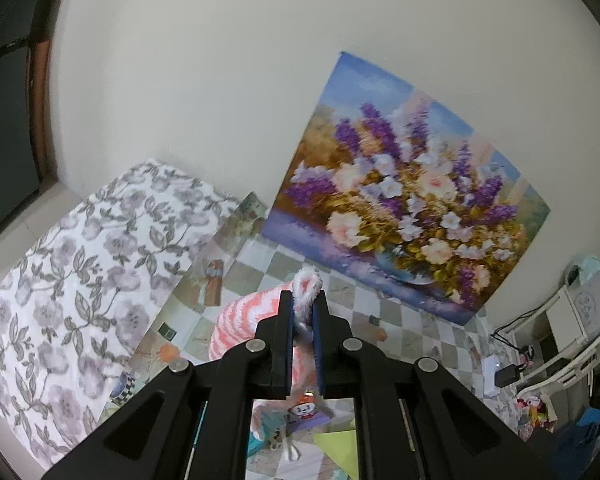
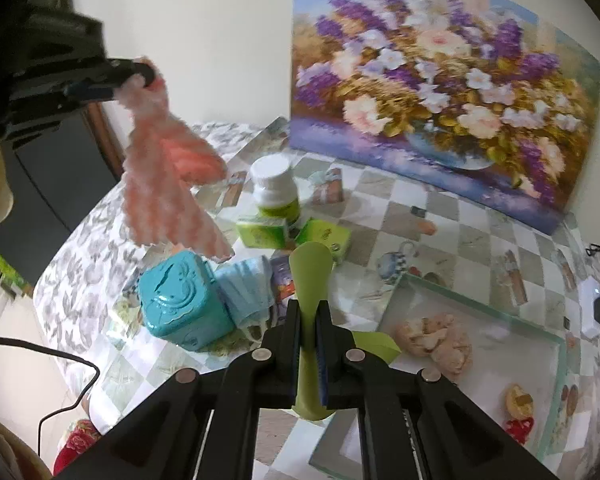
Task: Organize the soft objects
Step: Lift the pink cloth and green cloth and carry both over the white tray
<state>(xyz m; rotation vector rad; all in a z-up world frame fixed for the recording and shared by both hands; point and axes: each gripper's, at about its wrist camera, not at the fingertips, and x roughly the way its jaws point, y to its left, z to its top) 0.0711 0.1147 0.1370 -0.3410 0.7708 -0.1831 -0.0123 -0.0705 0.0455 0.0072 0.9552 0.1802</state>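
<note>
Black linkage arms fill the foreground of both wrist views. Right gripper [image 2: 308, 312]: jaws clenched on a lime-green cloth [image 2: 311, 272], one flap standing up between the pads, the rest trailing below. Left gripper [image 1: 302, 312]: jaws clenched on a pink-and-white fuzzy cloth [image 1: 240, 324]; seen from the right wrist, this cloth hangs in the air, clear of the desk [image 2: 440, 216], motion-blurred.

Surface: desk under a checked oilcloth printed with teapots and gift boxes; a grey floral fabric [image 1: 80, 264] covers its left part. On the desk: turquoise embossed box [image 2: 180, 300], blue face mask [image 2: 246, 288] touching its right side, white-capped bottle [image 2: 274, 188] with two green cartons [image 2: 264, 232] just in front. Glass-edged tray [image 2: 556, 364] on the right holds a pale pink crumpled soft item [image 2: 436, 340].

Room: off-white wall; large flower painting [image 2: 440, 80] leans on it at the back of the desk. Dark window frame at left.

Unclear: small printed items under the left gripper are blocked by the linkage. Objects at the tray's lower right corner too distorted to identify. Black cable runs off frame, lower left.
</note>
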